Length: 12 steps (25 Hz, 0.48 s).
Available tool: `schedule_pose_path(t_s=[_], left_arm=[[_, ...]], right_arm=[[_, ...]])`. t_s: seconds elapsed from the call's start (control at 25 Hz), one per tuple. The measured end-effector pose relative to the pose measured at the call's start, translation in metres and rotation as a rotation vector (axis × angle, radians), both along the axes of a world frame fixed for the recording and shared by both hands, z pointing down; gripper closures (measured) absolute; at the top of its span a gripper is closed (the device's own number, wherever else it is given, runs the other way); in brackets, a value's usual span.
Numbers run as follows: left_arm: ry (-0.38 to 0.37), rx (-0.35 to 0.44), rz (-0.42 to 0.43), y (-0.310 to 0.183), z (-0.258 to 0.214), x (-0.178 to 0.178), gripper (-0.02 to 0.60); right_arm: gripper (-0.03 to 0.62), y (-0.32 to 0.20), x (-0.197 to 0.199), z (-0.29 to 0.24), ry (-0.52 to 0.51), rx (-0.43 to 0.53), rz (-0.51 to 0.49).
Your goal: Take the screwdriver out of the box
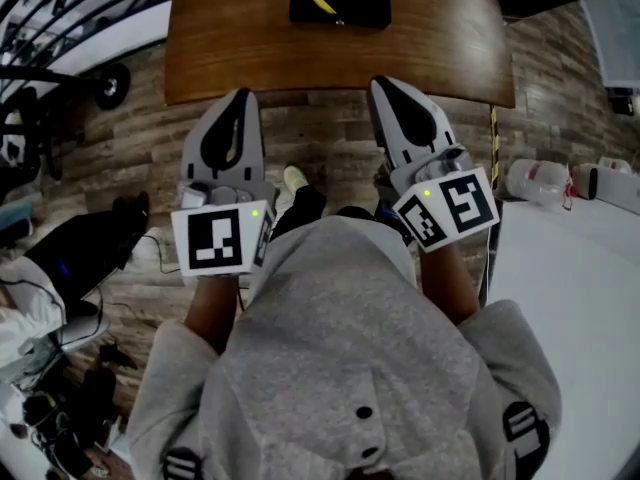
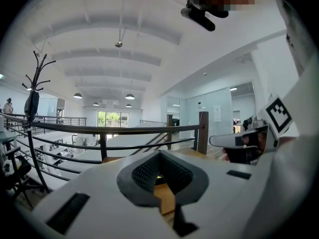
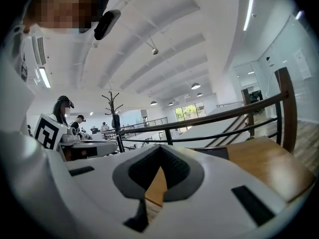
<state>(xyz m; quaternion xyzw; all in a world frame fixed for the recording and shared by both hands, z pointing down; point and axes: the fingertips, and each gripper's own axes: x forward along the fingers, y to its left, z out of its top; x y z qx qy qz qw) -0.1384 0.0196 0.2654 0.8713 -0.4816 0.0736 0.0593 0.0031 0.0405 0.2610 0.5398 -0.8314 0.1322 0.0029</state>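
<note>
- A person point(image 1: 350, 368) in a grey top holds a hand-held gripper in each hand and looks down at them.
- The left hand-held gripper point(image 1: 240, 96) points ahead at the brown bench point(image 1: 230, 48). Its tip is near the bench's near edge.
- In the left gripper view, the left hand-held gripper point(image 2: 159, 154) has its jaws closed together. Nothing is between them.
- The right hand-held gripper point(image 1: 380, 84) points ahead too, beside the left one but apart from it. Its tip is also near the bench's near edge.
- In the right gripper view, the right hand-held gripper point(image 3: 160, 149) is closed too, and it is empty.
- Each one has a cube point(image 1: 220, 240) with black and white squares at its back end.
- The black box point(image 1: 362, 10) sits on the far side of the bench, well away from both tips.
- The yellow screwdriver point(image 1: 322, 3) lies in the box, tilted.
- Below the hands is a wood floor point(image 1: 320, 133). A shoe point(image 1: 294, 178) shows on it between the two arms.
- The left gripper view shows a dark railing point(image 2: 99, 129) and a coat stand point(image 2: 34, 96) far behind.
- The right gripper view shows the bench point(image 3: 264, 166) ahead on the right.
</note>
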Motion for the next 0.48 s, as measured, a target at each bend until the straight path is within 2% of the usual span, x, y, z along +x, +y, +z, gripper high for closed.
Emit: schedule_pose_path(t_s=[0.48], left_arm=[[0.032,0.007,0.008,-0.013,-0.008,-0.027,0.568]], right_arm=[[0.577,-0.015,-0.034,-0.009,-0.055,0.009,-0.025]])
